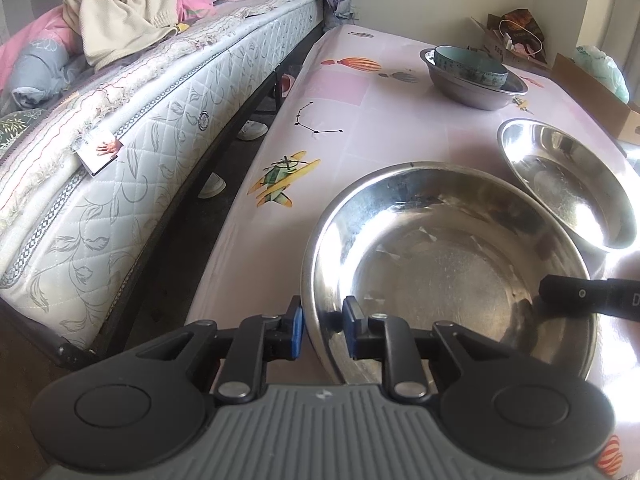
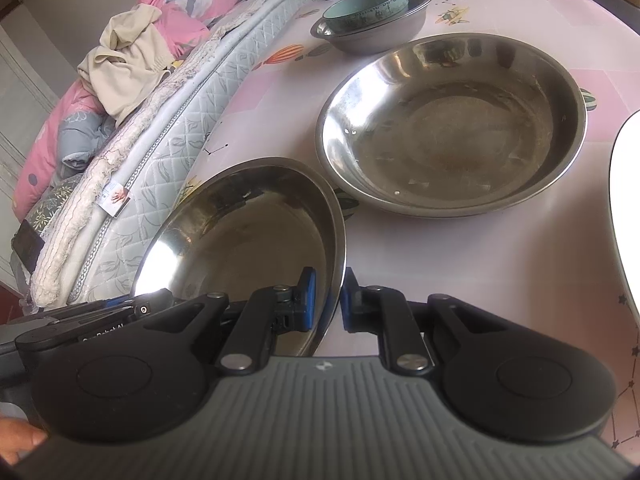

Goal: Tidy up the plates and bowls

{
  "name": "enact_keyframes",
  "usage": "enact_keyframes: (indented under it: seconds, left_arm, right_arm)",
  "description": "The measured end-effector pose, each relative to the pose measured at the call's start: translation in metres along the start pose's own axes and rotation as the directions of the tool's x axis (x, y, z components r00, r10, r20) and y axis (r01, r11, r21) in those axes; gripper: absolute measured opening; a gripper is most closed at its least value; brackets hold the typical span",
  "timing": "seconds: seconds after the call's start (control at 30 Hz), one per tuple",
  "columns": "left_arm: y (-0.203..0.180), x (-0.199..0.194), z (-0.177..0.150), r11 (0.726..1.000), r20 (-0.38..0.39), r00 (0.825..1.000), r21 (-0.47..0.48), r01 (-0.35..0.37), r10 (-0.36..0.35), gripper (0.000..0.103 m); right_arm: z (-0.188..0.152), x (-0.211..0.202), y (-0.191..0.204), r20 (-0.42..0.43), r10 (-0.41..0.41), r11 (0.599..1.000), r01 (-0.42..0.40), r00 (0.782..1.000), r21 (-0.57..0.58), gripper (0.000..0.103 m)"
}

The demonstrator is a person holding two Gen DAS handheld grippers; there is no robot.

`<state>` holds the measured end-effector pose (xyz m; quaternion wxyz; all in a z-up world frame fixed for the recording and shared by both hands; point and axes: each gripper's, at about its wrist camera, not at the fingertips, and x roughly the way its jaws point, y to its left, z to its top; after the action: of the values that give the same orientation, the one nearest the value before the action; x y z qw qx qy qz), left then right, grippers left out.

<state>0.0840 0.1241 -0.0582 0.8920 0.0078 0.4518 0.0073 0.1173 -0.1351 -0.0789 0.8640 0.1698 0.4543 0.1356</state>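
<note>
Left tool (image 1: 323,326): pads straddle the near rim of the large steel bowl (image 1: 448,272), a slight gap showing, not pressing. Right tool (image 2: 329,300): clamped on the opposite rim of that same bowl. Bowl sits near the pink surface (image 1: 320,92) edge beside the bed (image 1: 140,128). Second steel bowl (image 2: 452,124) just beyond, apart from the first. Farther back, a small teal bowl (image 2: 364,6) nests inside a grey metal bowl (image 2: 380,34).
</note>
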Motion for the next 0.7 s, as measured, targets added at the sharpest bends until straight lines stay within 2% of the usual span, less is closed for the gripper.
enact_keyframes:
  seconds: [0.4,0.7]
  left_arm:
    - [-0.0013,0.0060,0.0038,1.000,-0.004,1.000,-0.005,0.002,-0.002,0.027]
    - [-0.0048,0.0075,0.0068,1.000,0.005,1.000,0.006,-0.016,0.016,0.027]
  right_arm:
    - [0.0047,0.0038,-0.0067,0.012,0.015,0.999,-0.015,1.000,0.030,0.013]
    - [0.0049,0.0066,-0.0018,0.029,0.001,1.000,-0.001,1.000,0.002,0.013]
